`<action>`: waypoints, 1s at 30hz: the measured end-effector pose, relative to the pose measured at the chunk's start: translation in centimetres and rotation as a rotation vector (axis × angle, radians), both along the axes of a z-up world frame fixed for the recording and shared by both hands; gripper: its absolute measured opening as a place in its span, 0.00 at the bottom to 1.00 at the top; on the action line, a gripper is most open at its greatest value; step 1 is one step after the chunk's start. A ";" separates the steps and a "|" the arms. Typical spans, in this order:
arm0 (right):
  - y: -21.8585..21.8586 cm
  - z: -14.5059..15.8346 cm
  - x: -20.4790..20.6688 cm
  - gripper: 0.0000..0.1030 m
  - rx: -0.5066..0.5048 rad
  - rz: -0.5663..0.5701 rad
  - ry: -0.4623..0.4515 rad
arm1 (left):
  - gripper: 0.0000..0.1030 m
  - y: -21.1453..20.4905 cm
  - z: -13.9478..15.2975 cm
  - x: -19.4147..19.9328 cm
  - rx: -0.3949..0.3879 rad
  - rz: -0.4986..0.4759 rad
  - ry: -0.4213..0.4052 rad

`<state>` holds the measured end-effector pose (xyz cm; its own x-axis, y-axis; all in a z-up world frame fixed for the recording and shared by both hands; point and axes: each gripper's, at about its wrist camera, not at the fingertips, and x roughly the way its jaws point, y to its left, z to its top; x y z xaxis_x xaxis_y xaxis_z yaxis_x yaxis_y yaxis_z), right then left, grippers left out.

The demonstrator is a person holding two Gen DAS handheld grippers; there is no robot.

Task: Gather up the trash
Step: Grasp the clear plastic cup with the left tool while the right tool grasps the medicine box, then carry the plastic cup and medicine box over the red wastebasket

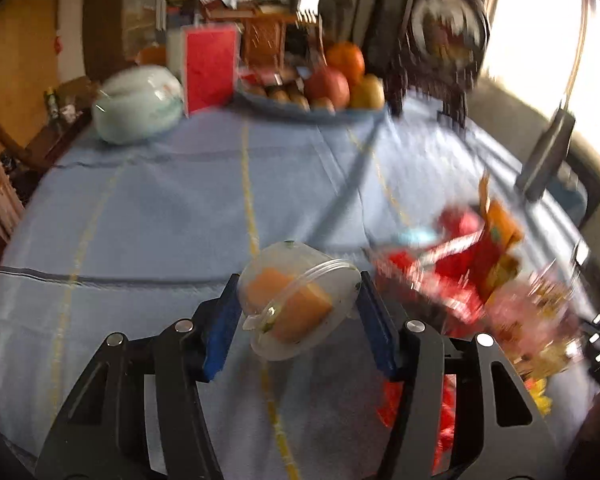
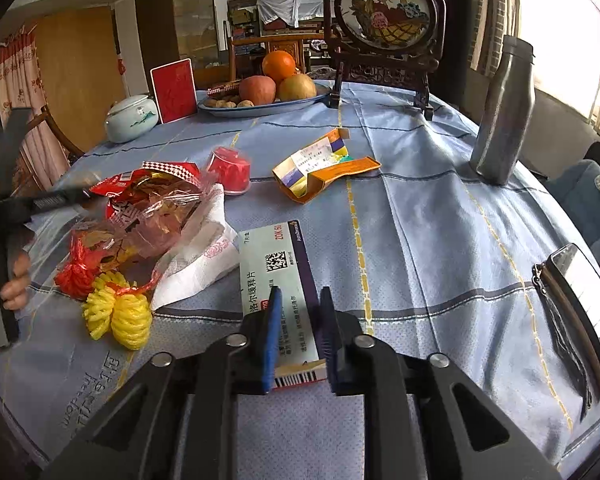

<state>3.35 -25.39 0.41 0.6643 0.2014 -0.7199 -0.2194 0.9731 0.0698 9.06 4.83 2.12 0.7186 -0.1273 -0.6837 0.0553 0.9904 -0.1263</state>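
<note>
Trash pile (image 1: 472,280) motion-blurred, wrappers indistinct

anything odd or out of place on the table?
Only the trash: a torn-open orange carton lies flat mid-table, and crumpled wrappers sit heaped on a napkin. The left gripper holds a clear cup tilted sideways.
</note>
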 end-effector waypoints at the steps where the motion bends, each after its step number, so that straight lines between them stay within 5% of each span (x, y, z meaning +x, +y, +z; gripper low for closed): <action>1: 0.1 0.0 0.1 0.25 0.002 0.010 0.005 | 0.55 0.6 0.7 -0.5 -0.026 0.006 -0.023; 2: 0.2 -0.1 0.2 0.46 0.005 0.024 0.017 | 0.55 1.0 1.1 -0.7 -0.044 0.013 -0.035; 4: 0.6 0.1 0.1 0.64 -0.021 0.027 0.003 | 0.55 1.8 1.6 -1.2 -0.083 0.021 -0.050; 9: 2.2 -0.7 0.9 0.63 -0.088 0.066 0.059 | 0.55 1.7 1.4 -1.3 -0.085 0.016 -0.034; 11: 2.0 -1.1 1.7 0.40 -0.061 0.055 0.099 | 0.55 1.1 1.1 -1.0 -0.067 0.000 -0.022; 16: 0.1 0.8 -1.1 0.40 0.014 -0.022 -0.067 | 0.55 0.1 1.1 -1.3 -0.039 -0.021 -0.039; 30: -9.7 2.9 -9.5 0.41 0.093 -0.163 -0.138 | 0.55 -6.5 4.0 -7.4 -0.059 -0.149 -0.160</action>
